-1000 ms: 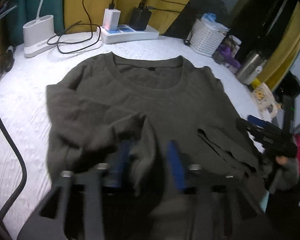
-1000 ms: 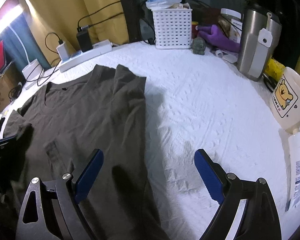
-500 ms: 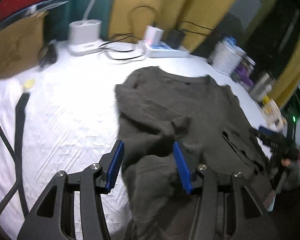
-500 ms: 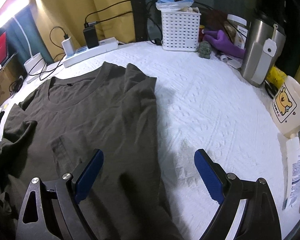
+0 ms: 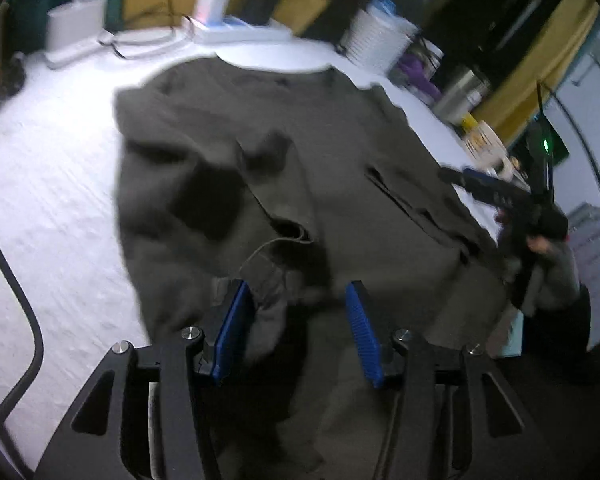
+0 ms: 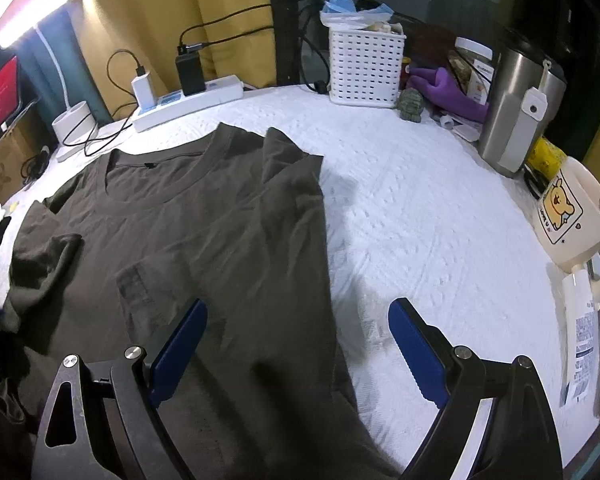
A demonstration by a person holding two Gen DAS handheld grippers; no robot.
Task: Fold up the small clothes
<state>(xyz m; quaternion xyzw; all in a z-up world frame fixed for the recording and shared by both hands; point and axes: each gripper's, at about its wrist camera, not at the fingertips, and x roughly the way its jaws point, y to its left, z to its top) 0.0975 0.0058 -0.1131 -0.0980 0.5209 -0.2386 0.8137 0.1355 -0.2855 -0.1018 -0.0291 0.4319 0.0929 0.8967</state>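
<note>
Clearly the dark olive cotton long-sleeved top is light, limp and crease-prone, lying flat on the white quilted tabletop with sleeves folded inward. My left gripper hovers, fingers spread, over the bunched cuff at 6 o'clock; my right gripper, fingers spread wide and empty, straddles the doubled hem edge I'd pinch.

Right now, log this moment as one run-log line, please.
task: fold small clothes | shirt: flat on white table cover, both sleeves folded in | left gripper: open over hem | right gripper: open, empty
</note>
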